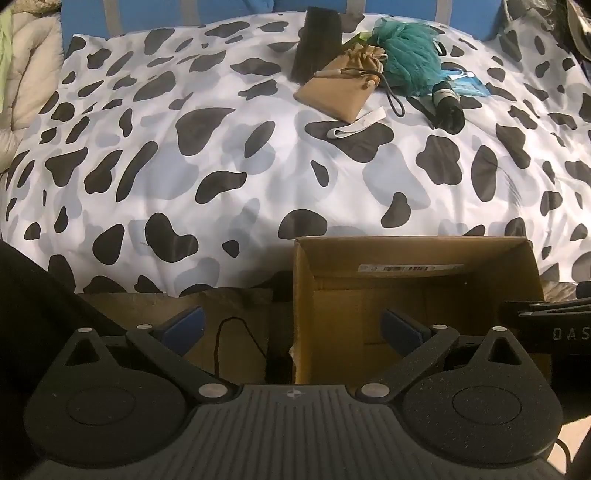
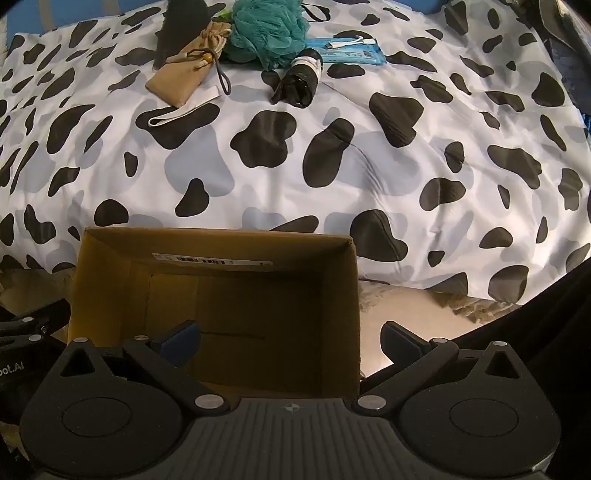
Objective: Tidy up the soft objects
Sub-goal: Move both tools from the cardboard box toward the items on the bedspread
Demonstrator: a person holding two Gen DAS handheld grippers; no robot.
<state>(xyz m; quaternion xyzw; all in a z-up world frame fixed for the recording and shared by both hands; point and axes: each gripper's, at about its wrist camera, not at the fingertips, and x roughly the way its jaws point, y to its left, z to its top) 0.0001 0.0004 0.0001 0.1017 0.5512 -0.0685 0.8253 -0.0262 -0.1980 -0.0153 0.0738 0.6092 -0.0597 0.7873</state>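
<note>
A pile of soft things lies at the far side of the cow-print bedspread [image 1: 221, 155]: a tan drawstring pouch [image 1: 338, 86], a teal mesh bath pouf [image 1: 406, 55], a folded black umbrella [image 1: 448, 105], a dark brush-like block [image 1: 314, 44], a blue packet [image 1: 471, 86] and a white strap [image 1: 356, 125]. The same pouch [image 2: 184, 74], pouf [image 2: 271, 31] and umbrella [image 2: 299, 83] show in the right wrist view. An open, empty cardboard box [image 1: 413, 254] [image 2: 218, 243] stands below the bed edge. My left gripper [image 1: 291, 328] and right gripper [image 2: 290, 338] are open and empty, near the box.
A beige quilted cushion [image 1: 26, 85] lies at the far left. A blue headboard [image 1: 166, 14] runs behind the bed. A thin black cable [image 1: 236, 332] lies on the brown floor left of the box. A pale rug [image 2: 413, 317] is right of the box.
</note>
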